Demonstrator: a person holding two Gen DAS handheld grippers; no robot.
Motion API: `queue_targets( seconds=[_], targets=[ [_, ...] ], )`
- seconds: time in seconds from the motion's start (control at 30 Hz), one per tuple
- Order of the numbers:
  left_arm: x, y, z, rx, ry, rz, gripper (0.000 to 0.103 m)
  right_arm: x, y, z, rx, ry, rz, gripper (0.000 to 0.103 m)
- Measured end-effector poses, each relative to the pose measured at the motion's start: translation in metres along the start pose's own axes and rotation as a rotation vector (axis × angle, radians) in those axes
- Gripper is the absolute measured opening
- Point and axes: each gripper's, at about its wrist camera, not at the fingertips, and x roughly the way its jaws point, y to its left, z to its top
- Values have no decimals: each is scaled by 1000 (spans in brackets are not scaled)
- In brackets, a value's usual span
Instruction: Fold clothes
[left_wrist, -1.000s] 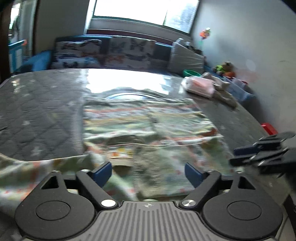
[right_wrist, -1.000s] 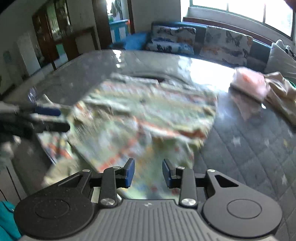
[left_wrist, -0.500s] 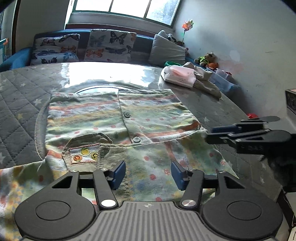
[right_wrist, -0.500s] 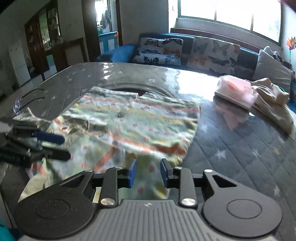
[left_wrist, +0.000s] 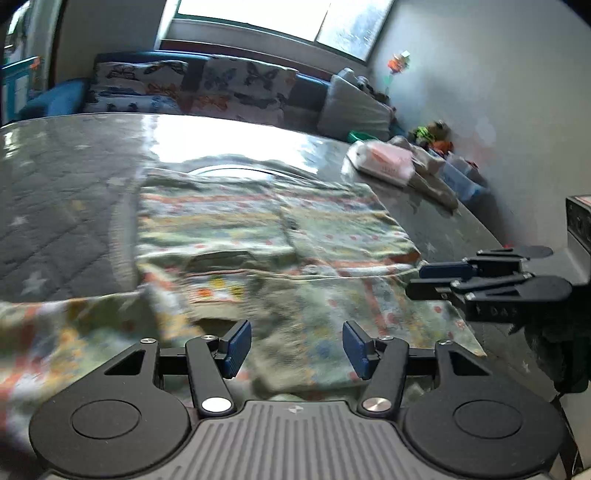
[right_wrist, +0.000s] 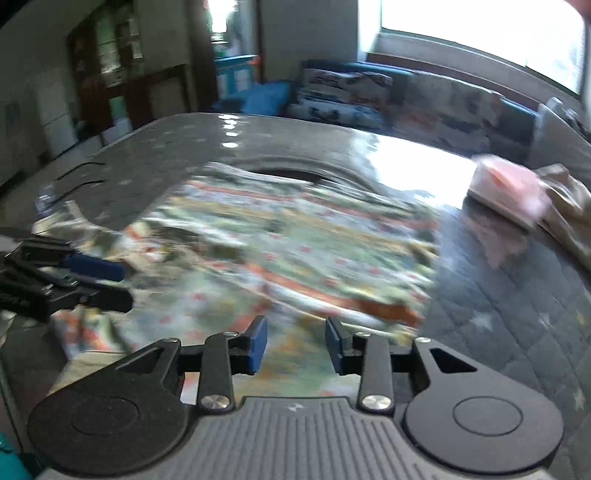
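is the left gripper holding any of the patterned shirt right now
No, the left gripper has its blue fingers spread apart with only a gap between them, poised above the patterned shirt lying on the quilted table.

Each gripper, left (left_wrist: 296, 345) and right (right_wrist: 295, 343), is a matt black body with a grey ribbed plate in the middle, bearing a small round emblem. Two round black discs flank the plate, and angular black link arms with triangular cut-outs run forward from silver screws to two blue pads (left_wrist: 236, 347). Seen side-on, the right gripper shows faint pale lettering, too blurred to read.
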Motion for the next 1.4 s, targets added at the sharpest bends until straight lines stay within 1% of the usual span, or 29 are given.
queue_targets(
  seconds=[0.07, 0.13, 0.3, 0.4, 0.47, 0.57, 0.7, 0.8, 1.03, 1.17, 1.27, 1.33, 1.4],
  targets=[
    [-15, 12, -3, -28, -20, 41, 59, 2, 18, 5, -34, -9, 35, 39],
    [-29, 25, -7, -59, -39, 90, 59, 7, 36, 9, -75, -17, 60, 39],
    [-61, 60, -15, -144, -83, 229, 59, 23, 75, 14, -168, -24, 96, 39],
    [-75, 81, -20, -198, -102, 312, 59, 37, 91, 11, -219, -3, 95, 39],
    [-81, 93, -23, -232, -108, 367, 59, 46, 99, 6, -255, 17, 88, 39],
    [-89, 110, -28, -284, -119, 446, 59, 43, 102, 6, -261, 4, 83, 39],
    [-97, 129, -30, -354, -145, 527, 59, 38, 104, 8, -250, -14, 98, 39],
    [-98, 141, -27, -401, -157, 583, 59, 43, 105, 3, -252, 12, 103, 39],
    [-96, 162, -19, -490, -174, 664, 59, 31, 103, 4, -233, -21, 109, 40],
    [-93, 171, -19, -539, -167, 691, 59, 22, 102, 2, -224, -40, 112, 42],
    [-91, 173, -20, -551, -168, 703, 58, 16, 101, 0, -215, -50, 113, 42],
    [-90, 174, -20, -557, -170, 710, 57, 11, 100, -2, -208, -57, 113, 44],
    [-88, 176, -21, -564, -171, 717, 50, 8, 98, -3, -198, -63, 110, 45]
  ],
)
